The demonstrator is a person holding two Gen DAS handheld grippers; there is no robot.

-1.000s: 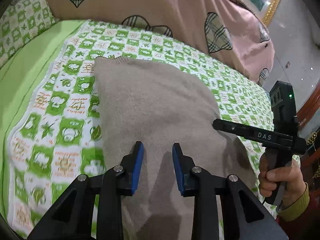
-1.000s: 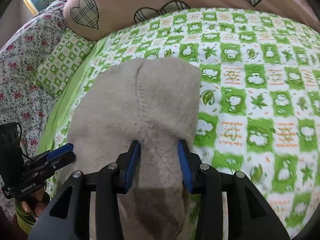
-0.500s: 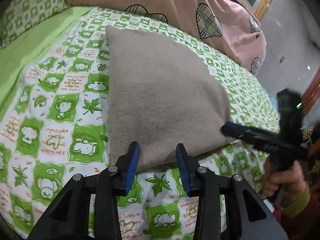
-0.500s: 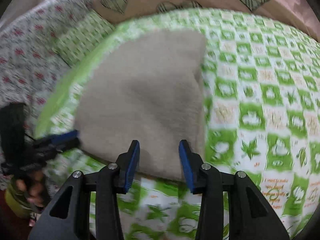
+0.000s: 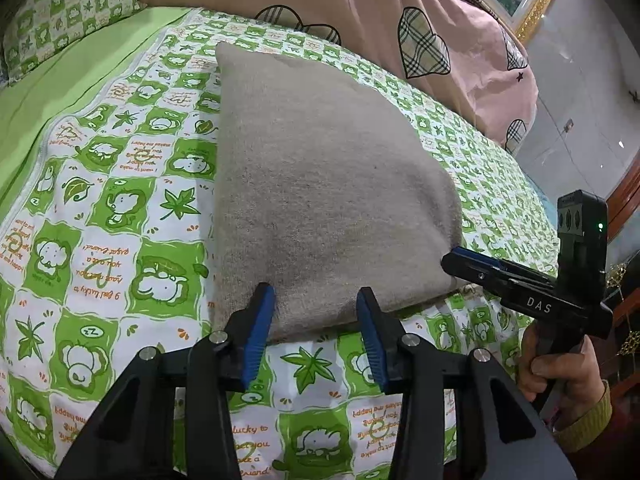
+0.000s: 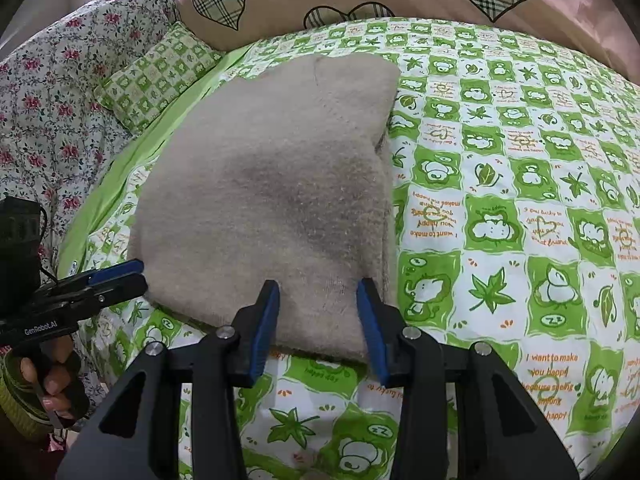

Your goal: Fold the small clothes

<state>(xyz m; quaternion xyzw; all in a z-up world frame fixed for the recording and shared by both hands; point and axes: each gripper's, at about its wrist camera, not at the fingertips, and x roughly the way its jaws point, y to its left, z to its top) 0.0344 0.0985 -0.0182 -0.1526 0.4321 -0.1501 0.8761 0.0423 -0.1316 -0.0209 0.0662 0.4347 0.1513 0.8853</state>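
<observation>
Observation, taken left to right across the bed [image 5: 100, 264].

Left side: the left gripper [image 5: 316, 312] sits at the near edge of the folded garment [image 5: 320, 184], a grey-beige knit piece lying flat on the green-and-white checked sheet [image 6: 500, 240]. Its blue-padded fingers [image 5: 260, 320] stand wide apart, straddling the near hem; they hold nothing. Whether the pads brush the cloth cannot be told. In the right wrist view this same gripper appears side-on at the garment's left corner, tips just beside the fabric.

Centre: the garment lies in a compact, roughly square block, layers stacked, with a doubled edge showing along its right side in the right wrist view. A pink quilt with plaid hearts [image 5: 400, 8] is heaped beyond it; a checked pillow [image 6: 156, 76] and a floral cover [image 6: 48, 100] lie to the far left.

Right side: the right gripper [image 6: 318, 312] is at the near right portion of the garment, fingers [image 6: 372, 320] equally wide, gripping nothing; the hem lies between and beneath them.

Assessment: the fold appears complete or nearly so, and the step in hand looks like release and check of the finished block. Should a further fold be intended, the next move calls for both grippers to close on the near hem corners together and carry them evenly to the far edge, so the stacked layers do not slide apart.
</observation>
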